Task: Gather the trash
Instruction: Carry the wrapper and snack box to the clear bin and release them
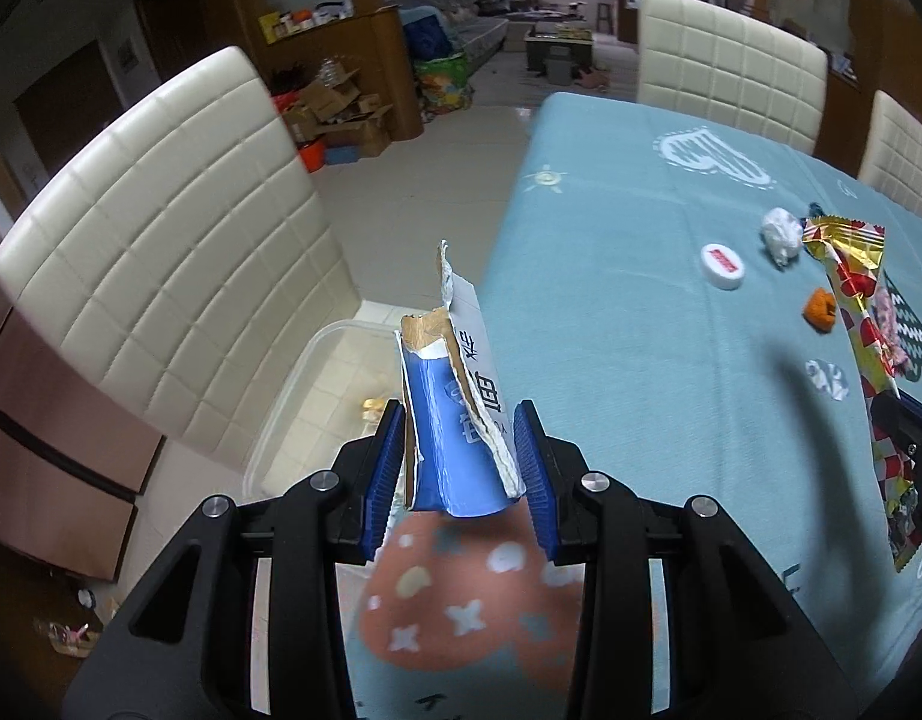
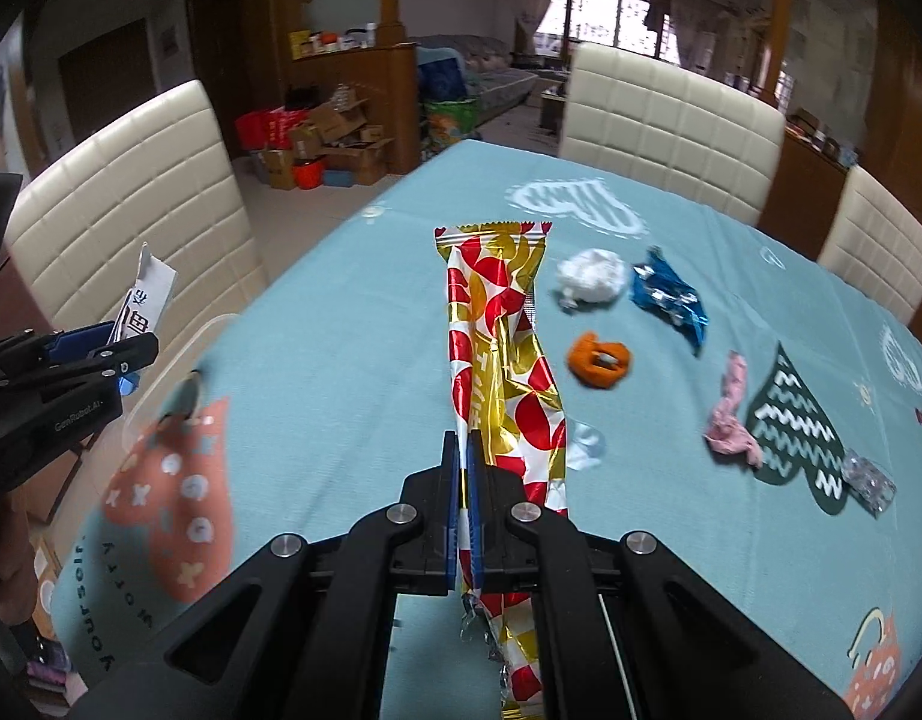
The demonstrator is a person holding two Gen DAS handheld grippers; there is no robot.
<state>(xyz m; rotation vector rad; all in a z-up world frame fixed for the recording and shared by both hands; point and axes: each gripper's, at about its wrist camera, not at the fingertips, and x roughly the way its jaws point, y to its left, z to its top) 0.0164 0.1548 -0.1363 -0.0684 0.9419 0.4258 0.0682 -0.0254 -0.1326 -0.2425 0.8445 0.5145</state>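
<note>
My left gripper (image 1: 458, 450) is shut on a torn blue and white carton piece (image 1: 449, 420), held above the table's left edge, next to a clear plastic bin (image 1: 293, 384) on the chair seat. In the right wrist view the left gripper (image 2: 110, 339) shows at far left with the carton piece (image 2: 146, 297). My right gripper (image 2: 464, 456) is shut on a long red, gold and white snack wrapper (image 2: 503, 336), lifted over the table; the wrapper also shows in the left wrist view (image 1: 851, 300).
On the blue tablecloth (image 2: 341, 324) lie a white paper ball (image 2: 590, 276), a blue foil wrapper (image 2: 671, 294), an orange piece (image 2: 599, 360), a pink scrap (image 2: 731, 414), a silver wrapper (image 2: 869, 480) and a white cap (image 1: 722, 264). Cream chairs (image 2: 671, 102) surround the table.
</note>
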